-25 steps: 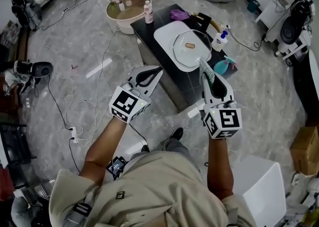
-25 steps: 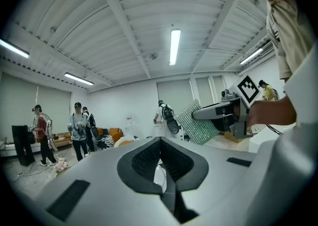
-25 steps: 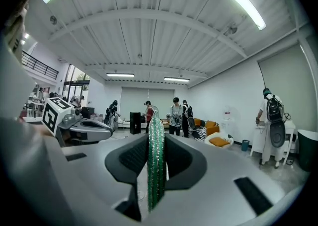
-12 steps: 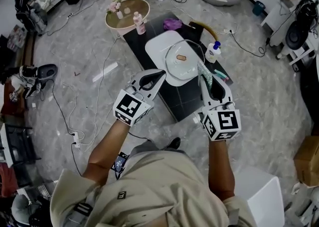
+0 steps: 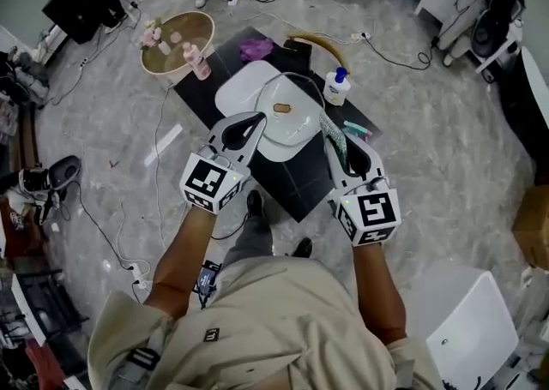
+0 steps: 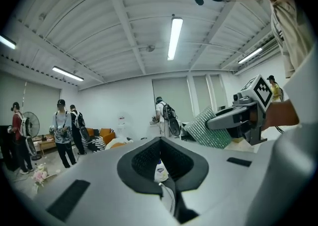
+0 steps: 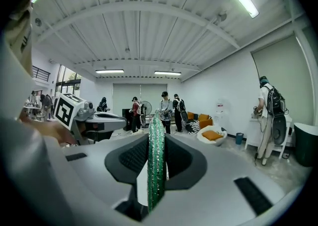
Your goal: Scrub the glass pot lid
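My right tongs [image 7: 156,135] are pinching a flat, glittery green scrub pad [image 7: 155,170] edge-on. My left tongs [image 6: 160,138] are sitting shut, tips together, gripping nothing. The round glass lid [image 5: 296,118] is lying on a white tray [image 5: 233,99] atop the black table [image 5: 287,181].

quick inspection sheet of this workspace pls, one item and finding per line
surface: black low table on a pale floor
job's things: glass pot lid lies on white tray; green scouring pad
clutter: soap bottle, pink bottle, purple cloth
grippers: left hand-held gripper shut, empty; right hand-held gripper shut on the pad; neither on the lid
cables: loose cable across the floor
surroundings: people standing, round tray with flowers
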A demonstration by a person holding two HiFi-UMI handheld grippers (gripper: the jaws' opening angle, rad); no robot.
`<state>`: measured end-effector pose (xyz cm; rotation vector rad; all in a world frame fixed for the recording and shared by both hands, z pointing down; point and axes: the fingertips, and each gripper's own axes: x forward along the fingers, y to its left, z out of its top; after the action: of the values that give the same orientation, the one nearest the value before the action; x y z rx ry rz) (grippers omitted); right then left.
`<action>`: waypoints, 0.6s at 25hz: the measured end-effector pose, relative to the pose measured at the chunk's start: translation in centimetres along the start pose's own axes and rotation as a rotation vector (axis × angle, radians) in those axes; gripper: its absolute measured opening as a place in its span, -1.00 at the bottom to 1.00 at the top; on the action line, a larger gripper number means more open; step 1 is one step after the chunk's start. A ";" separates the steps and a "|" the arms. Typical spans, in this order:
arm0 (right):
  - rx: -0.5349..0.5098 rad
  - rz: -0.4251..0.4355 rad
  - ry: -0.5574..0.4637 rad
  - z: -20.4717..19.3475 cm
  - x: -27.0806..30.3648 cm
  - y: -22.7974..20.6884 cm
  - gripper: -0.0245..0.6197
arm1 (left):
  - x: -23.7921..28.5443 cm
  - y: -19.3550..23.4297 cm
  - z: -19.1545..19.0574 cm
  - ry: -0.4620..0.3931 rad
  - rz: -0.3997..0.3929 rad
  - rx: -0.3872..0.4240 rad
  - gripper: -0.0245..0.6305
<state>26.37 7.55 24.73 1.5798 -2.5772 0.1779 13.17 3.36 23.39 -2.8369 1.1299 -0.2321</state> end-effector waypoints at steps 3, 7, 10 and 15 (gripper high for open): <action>-0.003 -0.057 0.029 -0.5 2.8 -0.6 -0.65 | 2.2 3.2 -1.0 -0.017 -0.044 -0.025 -0.88; -0.001 -0.128 0.071 -1.1 7.5 -0.6 -0.65 | 4.5 8.1 -2.9 -0.014 -0.118 -0.041 -0.88; -0.011 -0.168 0.102 -1.7 11.0 -0.2 -0.65 | 5.6 11.6 -5.0 -0.008 -0.161 -0.058 -0.88; -0.042 -0.223 0.186 -1.7 17.7 -0.3 -0.65 | 7.2 17.3 -7.7 0.011 -0.221 -0.107 -0.88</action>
<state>18.73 -7.89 29.19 1.7304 -2.2347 0.2355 5.34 -14.32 29.57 -3.0593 0.8536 -0.2073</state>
